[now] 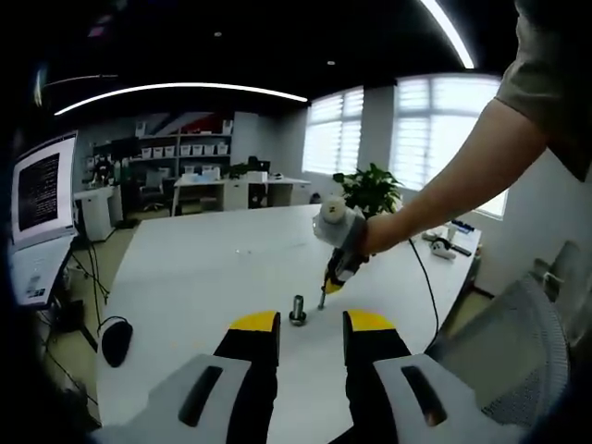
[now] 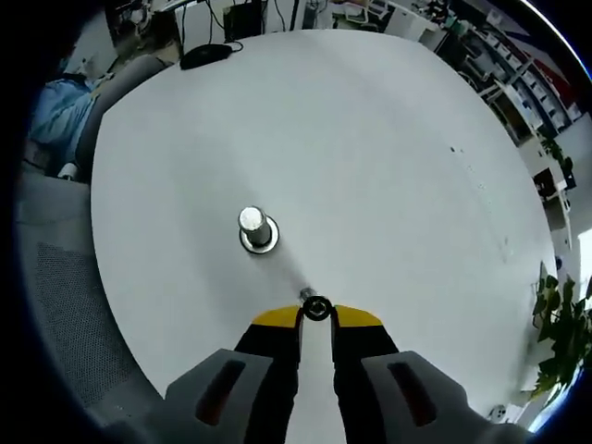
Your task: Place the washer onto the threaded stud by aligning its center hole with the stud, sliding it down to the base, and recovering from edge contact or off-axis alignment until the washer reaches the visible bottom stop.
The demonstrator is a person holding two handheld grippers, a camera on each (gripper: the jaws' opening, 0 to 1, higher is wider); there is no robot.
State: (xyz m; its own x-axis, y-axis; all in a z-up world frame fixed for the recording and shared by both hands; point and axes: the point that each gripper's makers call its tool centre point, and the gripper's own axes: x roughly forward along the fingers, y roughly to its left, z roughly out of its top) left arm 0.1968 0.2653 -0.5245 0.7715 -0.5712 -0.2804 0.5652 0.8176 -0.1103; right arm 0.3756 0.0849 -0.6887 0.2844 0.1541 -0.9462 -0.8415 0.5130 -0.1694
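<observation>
A short threaded stud (image 1: 298,309) stands upright on the white table (image 1: 213,268), just ahead of my left gripper (image 1: 312,324), whose yellow-tipped jaws are open with nothing between them. A person's hand brings my right gripper (image 1: 324,294) down from the right, its tip close beside the stud. In the right gripper view the stud (image 2: 256,228) shows its flat top and round base flange, up and to the left of my right gripper (image 2: 316,314). That gripper is shut on a small dark washer (image 2: 316,307), held at the jaw tips, off to the side of the stud.
A monitor (image 1: 42,190) and a black mouse (image 1: 117,340) sit at the table's left. A potted plant (image 1: 370,190) and small white items (image 1: 444,245) are at the far right. A mesh chair (image 1: 518,342) stands by the right edge. The table edge (image 2: 102,268) runs near the stud.
</observation>
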